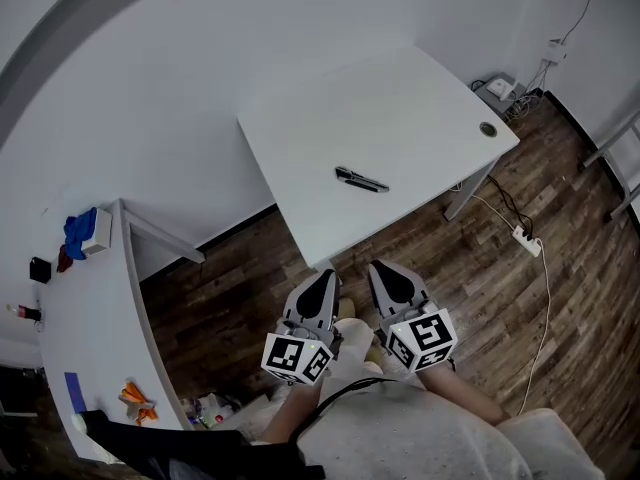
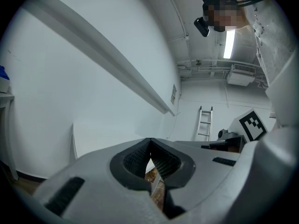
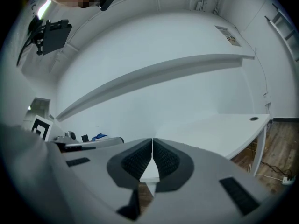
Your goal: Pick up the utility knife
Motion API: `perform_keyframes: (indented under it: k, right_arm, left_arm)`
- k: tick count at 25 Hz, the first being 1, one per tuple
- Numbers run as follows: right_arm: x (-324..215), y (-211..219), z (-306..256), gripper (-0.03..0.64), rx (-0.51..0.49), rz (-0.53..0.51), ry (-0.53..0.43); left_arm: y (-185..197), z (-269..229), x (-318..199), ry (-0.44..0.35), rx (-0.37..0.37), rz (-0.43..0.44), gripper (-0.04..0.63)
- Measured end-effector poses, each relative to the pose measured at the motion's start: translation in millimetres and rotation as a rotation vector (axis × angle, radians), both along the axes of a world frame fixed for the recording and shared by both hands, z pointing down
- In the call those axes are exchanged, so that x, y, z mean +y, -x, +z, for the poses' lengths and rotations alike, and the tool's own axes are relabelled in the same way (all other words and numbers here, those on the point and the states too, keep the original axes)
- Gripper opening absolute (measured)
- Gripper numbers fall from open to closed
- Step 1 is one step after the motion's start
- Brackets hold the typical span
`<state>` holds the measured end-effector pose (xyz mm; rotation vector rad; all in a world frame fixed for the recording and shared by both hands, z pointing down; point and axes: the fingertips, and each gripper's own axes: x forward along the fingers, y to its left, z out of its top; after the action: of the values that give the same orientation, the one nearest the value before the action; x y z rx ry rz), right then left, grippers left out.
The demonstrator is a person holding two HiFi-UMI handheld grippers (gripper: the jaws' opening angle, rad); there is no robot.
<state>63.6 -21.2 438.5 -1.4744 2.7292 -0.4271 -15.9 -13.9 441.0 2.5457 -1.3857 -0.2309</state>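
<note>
A large white table (image 1: 420, 98) fills the upper middle of the head view, set at a slant, with one corner turned toward the person. Dark wooden floor (image 1: 230, 268) is seen below that corner.

Over the floor, just short of the table's near corner, two grey grippers are held side by side and pointed at the table. The left gripper (image 1: 322, 276) is clenched, its ribbed pads pressed together at the tips with nothing caught between them. The right gripper (image 1: 385, 268) is likewise clenched and empty.

The utility knife (image 1: 361, 179), small, dark and slim, is laid flat near the middle of the table. It lies straight ahead of the gap between the two grippers and well apart from both. Its long axis runs from upper left to lower right, roughly crosswise to the line along which the grippers point. The right gripper is judged slightly the nearer. The knife is not shown in either gripper view.
</note>
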Motion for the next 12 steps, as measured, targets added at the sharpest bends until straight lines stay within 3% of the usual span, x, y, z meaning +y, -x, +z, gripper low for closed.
perform_keyframes:
  k: [12]
  right_arm:
    - [-81.0, -8.4, 8.6, 0.009, 0.041, 0.020, 0.025]
  left_arm:
    - [-8.1, 1.6, -89.2, -0.006, 0.027, 0.049, 0.006]
